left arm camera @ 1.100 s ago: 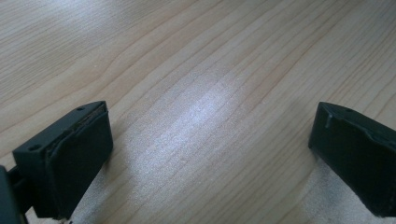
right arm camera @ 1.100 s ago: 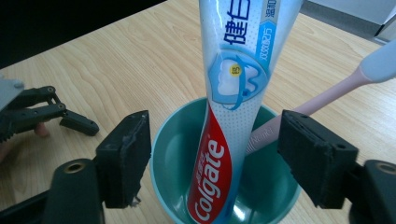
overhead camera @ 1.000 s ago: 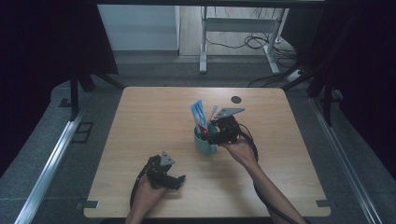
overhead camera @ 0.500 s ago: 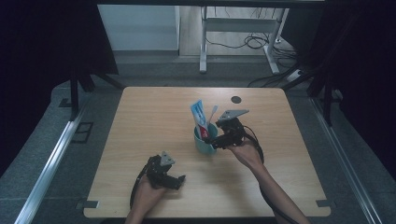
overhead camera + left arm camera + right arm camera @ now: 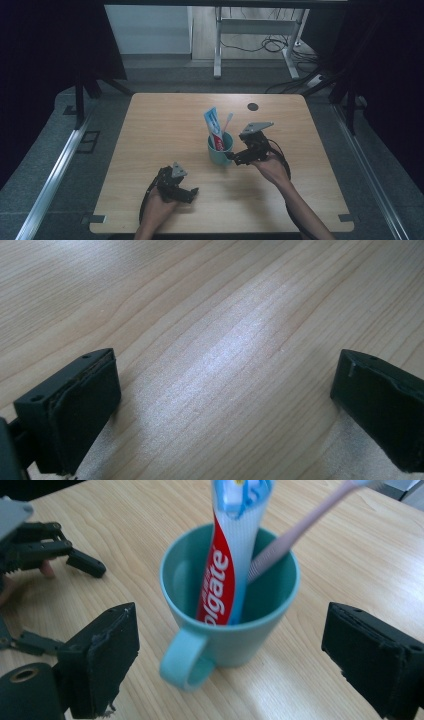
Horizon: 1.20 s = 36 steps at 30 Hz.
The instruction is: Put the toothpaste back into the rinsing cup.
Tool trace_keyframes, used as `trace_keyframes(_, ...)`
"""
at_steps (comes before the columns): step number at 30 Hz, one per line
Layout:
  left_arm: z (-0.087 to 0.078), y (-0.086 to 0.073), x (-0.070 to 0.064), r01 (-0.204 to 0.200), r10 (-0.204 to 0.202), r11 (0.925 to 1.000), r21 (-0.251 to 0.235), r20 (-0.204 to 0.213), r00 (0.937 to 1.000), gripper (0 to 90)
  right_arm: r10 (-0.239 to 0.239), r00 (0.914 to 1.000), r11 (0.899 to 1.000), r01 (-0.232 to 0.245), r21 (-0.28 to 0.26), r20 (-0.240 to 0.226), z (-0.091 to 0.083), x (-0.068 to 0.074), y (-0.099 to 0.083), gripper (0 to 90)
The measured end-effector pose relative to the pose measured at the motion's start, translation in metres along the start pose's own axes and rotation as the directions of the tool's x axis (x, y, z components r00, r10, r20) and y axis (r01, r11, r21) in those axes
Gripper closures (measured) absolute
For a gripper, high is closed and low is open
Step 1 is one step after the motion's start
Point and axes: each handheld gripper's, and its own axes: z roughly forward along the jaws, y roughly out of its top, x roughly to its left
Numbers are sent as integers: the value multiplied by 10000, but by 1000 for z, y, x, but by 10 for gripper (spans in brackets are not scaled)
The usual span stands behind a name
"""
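A teal mug stands mid-table, its handle turned toward my right gripper. Inside it lean a white, red and blue toothpaste tube and a pink toothbrush. My right gripper is open just right of the mug, its jaws wide on either side of the handle and touching nothing. Near the front edge my left gripper rests low over bare wood, open and holding nothing.
The light wooden table has a dark round hole at the back right. A desk frame and cables lie on the floor behind. In the right gripper view the left gripper shows at the left.
My right gripper has drawn back from the mug toward the front right and sits a little lower. The left gripper has stayed still.
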Motion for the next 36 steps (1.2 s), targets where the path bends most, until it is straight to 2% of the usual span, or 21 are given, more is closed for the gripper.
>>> trace_keyframes(7,0,0,0,-45,45,10000,-11,-5,10000,0,-2,9999,9999,-1,165,153,-7,-5,-15,46)
trace_keyframes(21,0,0,0,-9,9,10000,-25,-2,10000,0,22,9990,9964,-61,843,454,-19,-12,-44,0)
trace_keyframes(31,0,0,0,4,-5,10000,-32,-7,10000,0,97,9984,9927,-164,1198,564,-21,-11,-72,0)
trace_keyframes(36,0,0,0,29,-29,10000,-28,-3,10000,0,245,9983,9927,-306,1167,534,-21,-9,-87,0)
